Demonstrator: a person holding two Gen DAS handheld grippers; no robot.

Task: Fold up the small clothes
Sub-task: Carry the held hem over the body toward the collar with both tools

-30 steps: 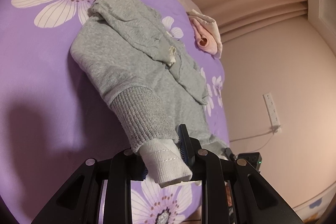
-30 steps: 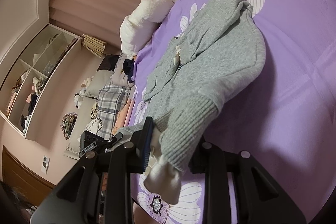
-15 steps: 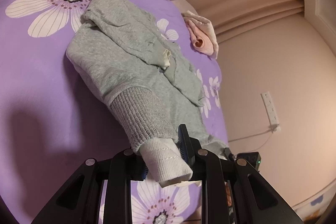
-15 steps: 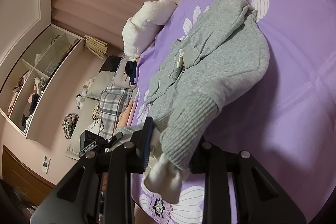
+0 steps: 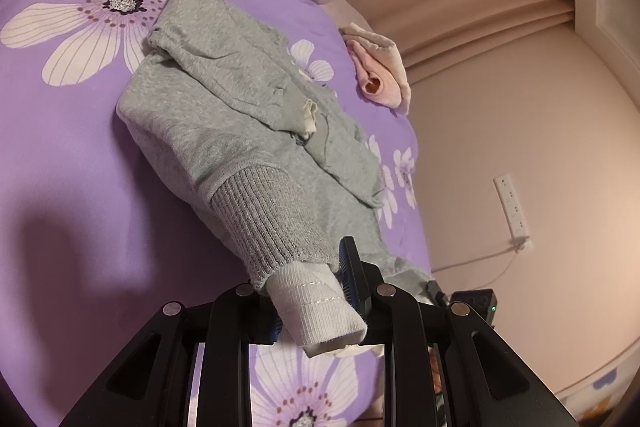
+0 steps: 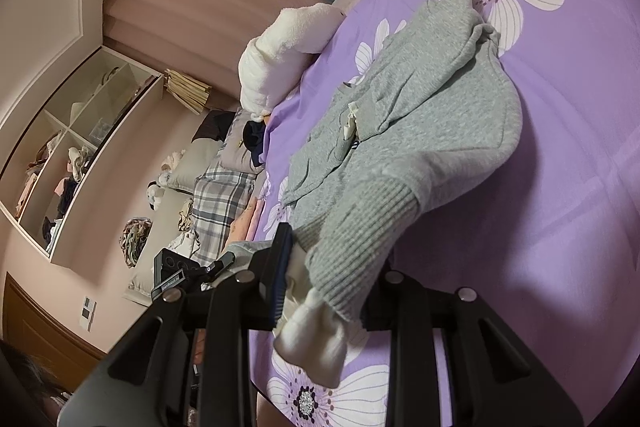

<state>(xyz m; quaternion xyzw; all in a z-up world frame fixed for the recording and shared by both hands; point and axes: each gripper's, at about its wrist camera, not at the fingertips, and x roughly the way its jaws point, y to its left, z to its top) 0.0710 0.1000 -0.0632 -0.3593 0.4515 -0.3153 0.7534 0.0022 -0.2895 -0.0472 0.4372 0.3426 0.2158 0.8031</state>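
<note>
Both hand-held grippers, left [image 5: 310,301] and right [image 6: 320,287], pinch the sweater [image 5: 224,123] hem at lower centre, above the bed [image 5: 60,167].

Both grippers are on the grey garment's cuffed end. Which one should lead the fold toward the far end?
Neither clearly: left gripper and right gripper each clamp a ribbed cuff of the grey garment; probably move together.
</note>
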